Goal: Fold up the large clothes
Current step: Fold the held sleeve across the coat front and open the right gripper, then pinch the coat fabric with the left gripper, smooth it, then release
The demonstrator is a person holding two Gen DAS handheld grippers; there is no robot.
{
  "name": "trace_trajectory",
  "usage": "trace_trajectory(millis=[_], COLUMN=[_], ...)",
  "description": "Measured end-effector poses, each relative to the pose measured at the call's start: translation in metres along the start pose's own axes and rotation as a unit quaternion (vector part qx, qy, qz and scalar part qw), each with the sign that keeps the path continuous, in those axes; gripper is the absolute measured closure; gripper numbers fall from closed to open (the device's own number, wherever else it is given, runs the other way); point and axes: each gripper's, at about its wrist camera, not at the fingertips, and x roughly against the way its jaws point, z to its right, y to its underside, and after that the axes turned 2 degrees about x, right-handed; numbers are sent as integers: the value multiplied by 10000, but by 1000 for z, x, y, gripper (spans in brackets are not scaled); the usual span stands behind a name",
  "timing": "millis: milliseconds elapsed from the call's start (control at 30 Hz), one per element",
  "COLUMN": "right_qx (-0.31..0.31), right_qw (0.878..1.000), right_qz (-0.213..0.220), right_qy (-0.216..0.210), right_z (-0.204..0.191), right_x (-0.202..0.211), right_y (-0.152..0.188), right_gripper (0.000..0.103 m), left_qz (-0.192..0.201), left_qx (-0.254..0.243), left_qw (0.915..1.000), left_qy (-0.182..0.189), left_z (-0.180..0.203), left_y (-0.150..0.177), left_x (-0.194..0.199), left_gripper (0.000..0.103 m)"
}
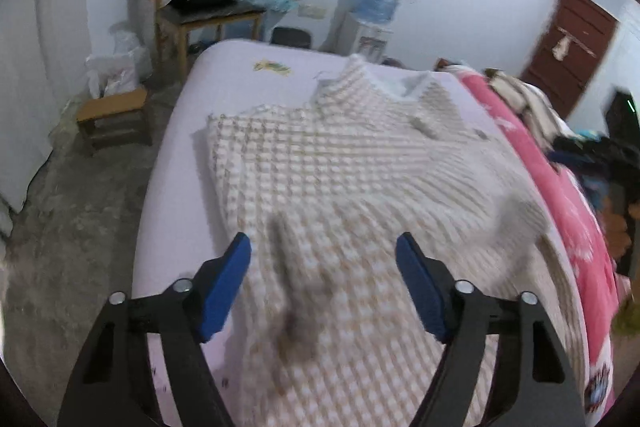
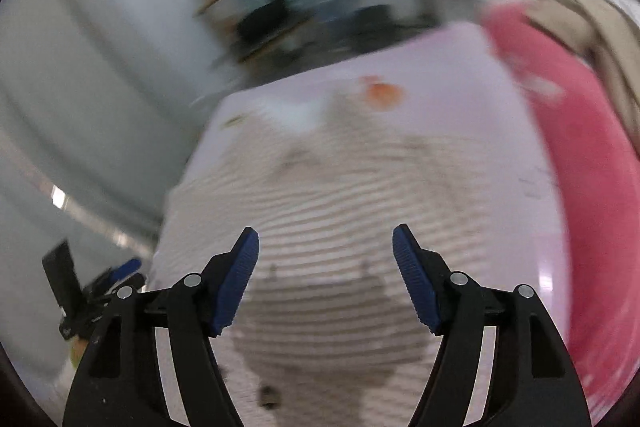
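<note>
Both hand-held grippers, left (image 1: pixel 323 247) and right (image 2: pixel 325 239), hang with their blue-padded jaws apart and empty over the beige-and-white checked knit garment (image 1: pixel 340 163), which lies spread on the pale lilac bed (image 1: pixel 176 163) just ahead of and beneath them. To the right of each runs a rolled pink blanket (image 1: pixel 560 187). Both views are smeared, so I judge a hurried pinch could catch one layer only and drag the knit askew.
</note>
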Motion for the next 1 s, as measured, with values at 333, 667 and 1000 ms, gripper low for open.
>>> trace_trajectory(millis=[333,667,1000], right_qx=[-756,-800,-672], right_qw=[9962,9958,9967], right_qz=[-376,-449,-459], right_qy=[192,-16,12], right_z=[82,96,99], right_x=[-39,-65,-57], right_y=[0,-5,0], right_gripper=[43,56,54], left_qz=[-768,-952,-1031], left_qx=[590,1281,1823], left_qw=[9950,9872,9769], left_qy=[-232,1,419], left_z=[-16,-39,-50], left_y=[-25,-29,-34], left_x=[-49,-40,-49], left_gripper=[60,56,51])
